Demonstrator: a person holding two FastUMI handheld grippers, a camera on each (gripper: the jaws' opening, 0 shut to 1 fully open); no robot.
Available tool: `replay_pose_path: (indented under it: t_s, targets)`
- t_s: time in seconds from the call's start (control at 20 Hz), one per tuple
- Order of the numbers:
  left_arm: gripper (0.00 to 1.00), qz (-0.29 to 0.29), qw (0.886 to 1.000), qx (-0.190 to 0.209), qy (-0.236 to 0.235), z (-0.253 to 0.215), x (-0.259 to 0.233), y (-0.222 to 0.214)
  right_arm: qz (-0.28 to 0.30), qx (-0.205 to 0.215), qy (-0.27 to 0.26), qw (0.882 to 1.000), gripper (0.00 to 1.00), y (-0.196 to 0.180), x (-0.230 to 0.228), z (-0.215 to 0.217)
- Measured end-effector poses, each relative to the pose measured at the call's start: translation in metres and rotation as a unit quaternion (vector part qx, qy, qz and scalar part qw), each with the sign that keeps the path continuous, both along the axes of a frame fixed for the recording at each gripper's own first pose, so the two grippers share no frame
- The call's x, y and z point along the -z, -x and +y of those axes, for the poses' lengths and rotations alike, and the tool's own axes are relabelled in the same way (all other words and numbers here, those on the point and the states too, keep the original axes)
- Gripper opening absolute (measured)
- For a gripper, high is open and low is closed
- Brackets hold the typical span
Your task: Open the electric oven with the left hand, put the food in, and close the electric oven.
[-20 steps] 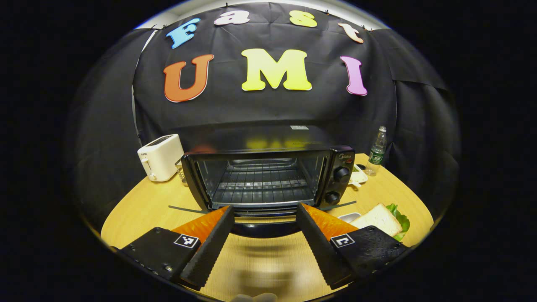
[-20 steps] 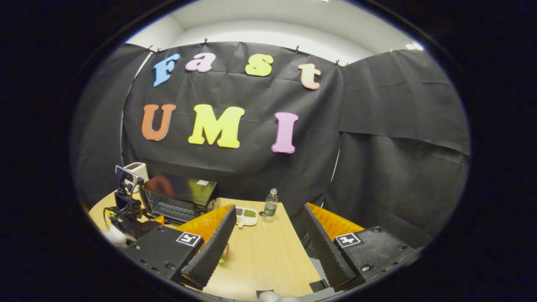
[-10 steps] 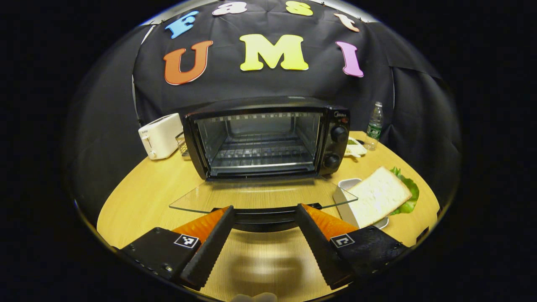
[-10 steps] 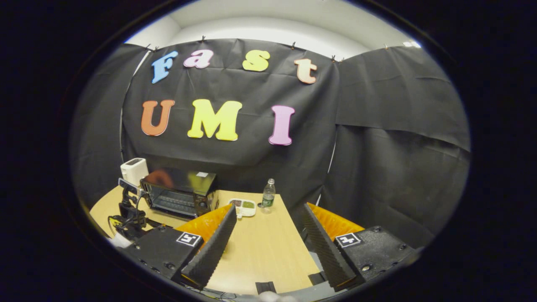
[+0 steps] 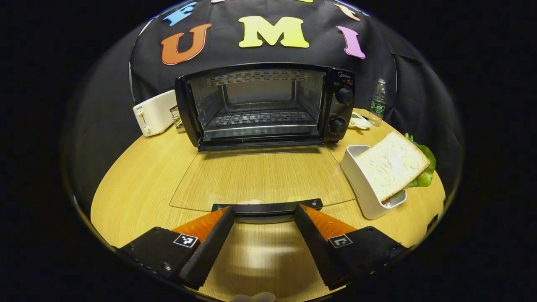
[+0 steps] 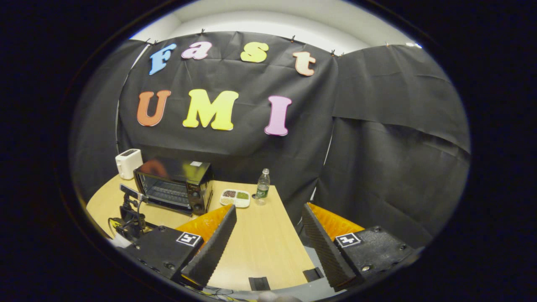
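Lowered since a second ago, the glass door [image 5: 262, 176] of the electric oven [image 5: 264, 105] now lies flat. Left gripper [image 5: 263, 212], spread, straddles its handle [image 5: 267, 207], seemingly unclamped. Sandwich [image 5: 392, 163] waits in a white tray [image 5: 361, 184]; right gripper [image 6: 268, 220] gapes, empty.

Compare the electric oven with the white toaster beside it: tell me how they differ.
The electric oven is black; the toaster is white. The oven is the larger box, the toaster small at its side. The oven's glass door lies open and flat, baring a wire rack; the toaster shows only a top slot. Both stand upright on the wooden table.
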State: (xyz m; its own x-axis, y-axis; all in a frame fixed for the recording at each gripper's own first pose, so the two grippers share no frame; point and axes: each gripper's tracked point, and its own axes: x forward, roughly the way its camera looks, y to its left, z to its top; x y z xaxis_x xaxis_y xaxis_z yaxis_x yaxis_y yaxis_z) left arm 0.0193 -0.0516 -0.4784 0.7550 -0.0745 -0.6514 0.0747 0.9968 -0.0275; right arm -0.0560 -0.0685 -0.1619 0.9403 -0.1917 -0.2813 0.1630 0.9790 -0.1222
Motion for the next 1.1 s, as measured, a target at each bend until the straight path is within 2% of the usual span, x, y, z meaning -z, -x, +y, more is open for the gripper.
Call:
replay_pose_path:
  t_s: [0.2,0.35,0.5,0.7,0.9,1.1]
  targets:
    - [0.96,-0.034,0.999,0.010,-0.012,0.006,-0.017,-0.004,0.011,-0.006,-0.006,1.000,1.00,-0.012,0.012,0.001]
    - [0.96,-0.063,0.998,-0.002,-0.006,0.019,-0.045,-0.006,0.026,-0.023,-0.014,0.999,1.00,-0.024,0.029,0.007]
    - [0.96,-0.091,0.996,-0.020,0.008,0.029,-0.083,-0.004,0.056,-0.042,-0.035,0.997,1.00,-0.036,0.062,0.013]
    - [0.96,-0.129,0.991,-0.030,0.011,0.039,-0.143,0.007,0.104,-0.086,-0.077,0.988,1.00,-0.059,0.115,0.029]
    - [0.96,-0.167,0.985,-0.046,-0.002,0.041,-0.204,0.011,0.159,-0.145,-0.143,0.966,1.00,-0.091,0.170,0.054]
    - [0.96,-0.177,0.982,-0.073,0.001,0.029,-0.244,0.014,0.225,-0.201,-0.208,0.930,0.94,-0.123,0.215,0.079]
